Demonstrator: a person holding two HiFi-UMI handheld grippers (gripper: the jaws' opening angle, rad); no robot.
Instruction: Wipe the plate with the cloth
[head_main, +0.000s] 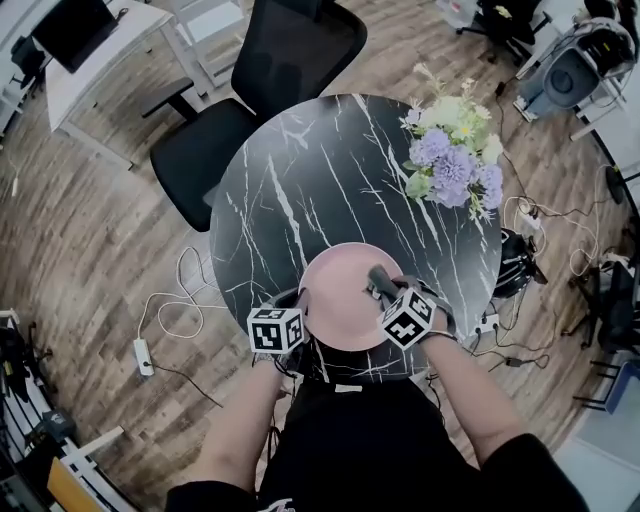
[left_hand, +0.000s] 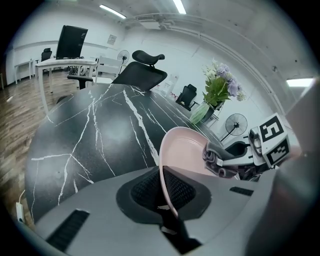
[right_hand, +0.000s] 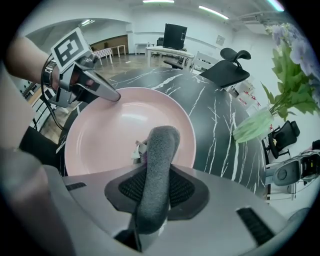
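Lower centre of the head view: the left gripper (left_hand: 167, 196) clamps the rim of the pink plate (head_main: 340, 300), apparently to steady it on the marble surface (head_main: 300, 170). The right gripper (right_hand: 152, 192) pinches a rolled grey cloth (right_hand: 160, 150) over the plate's right side, ready to wipe.

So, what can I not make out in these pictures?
- Head view: the left hand-held gripper and right hand-held gripper cover parts of the plate's rim.
- Right gripper view: the cloth hides whether it touches the plate.
- Right gripper view: the pale scrap beside the cloth is too small to name.
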